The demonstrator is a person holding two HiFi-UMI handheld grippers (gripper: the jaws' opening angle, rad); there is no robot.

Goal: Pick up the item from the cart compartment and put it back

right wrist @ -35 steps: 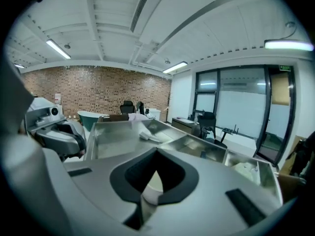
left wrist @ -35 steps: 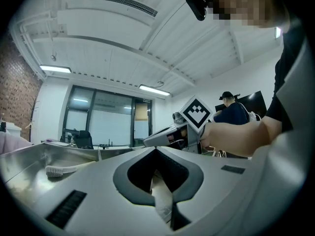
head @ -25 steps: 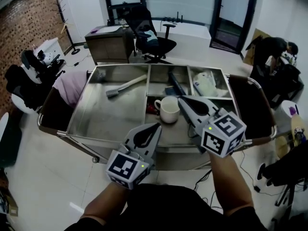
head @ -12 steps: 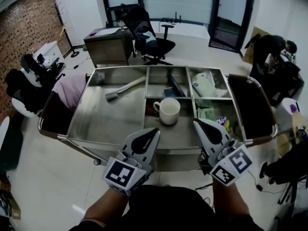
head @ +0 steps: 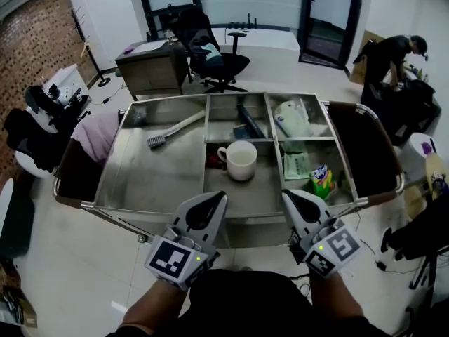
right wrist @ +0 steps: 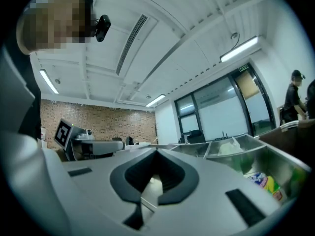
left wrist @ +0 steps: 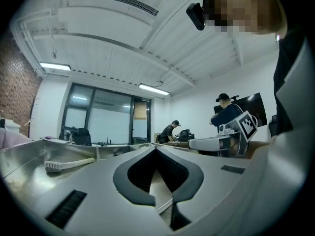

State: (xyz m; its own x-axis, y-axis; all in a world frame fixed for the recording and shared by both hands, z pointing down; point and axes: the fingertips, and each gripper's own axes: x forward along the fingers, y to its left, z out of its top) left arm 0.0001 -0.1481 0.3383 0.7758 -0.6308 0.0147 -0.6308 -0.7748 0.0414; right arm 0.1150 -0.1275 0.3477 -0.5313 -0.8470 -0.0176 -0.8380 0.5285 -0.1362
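Observation:
The steel cart (head: 105, 206) stands in front of me, split into several compartments. A white mug (head: 240, 161) sits in the middle front one. A colourful snack packet (head: 322, 181) lies in the right front one beside a green packet (head: 298, 166). A long brush (head: 175, 128) lies in the large left compartment, and the left gripper view also catches this brush (left wrist: 69, 163). My left gripper (head: 217, 197) and right gripper (head: 286, 195) hover side by side over the cart's near edge. Both are shut and empty. The snack packet (right wrist: 266, 183) appears low on the right in the right gripper view.
A white bag (head: 292, 118) and a dark item (head: 245, 120) fill the back compartments. A black panel (head: 365, 149) hangs on the cart's right side, a pink cloth (head: 95, 128) on its left. Beyond are an office chair (head: 210, 55), a desk (head: 151, 69) and a person (head: 393, 55).
My right gripper has drawn back from above the right front compartment to the cart's near edge, uncovering the snack packet. The left gripper has stayed almost still.

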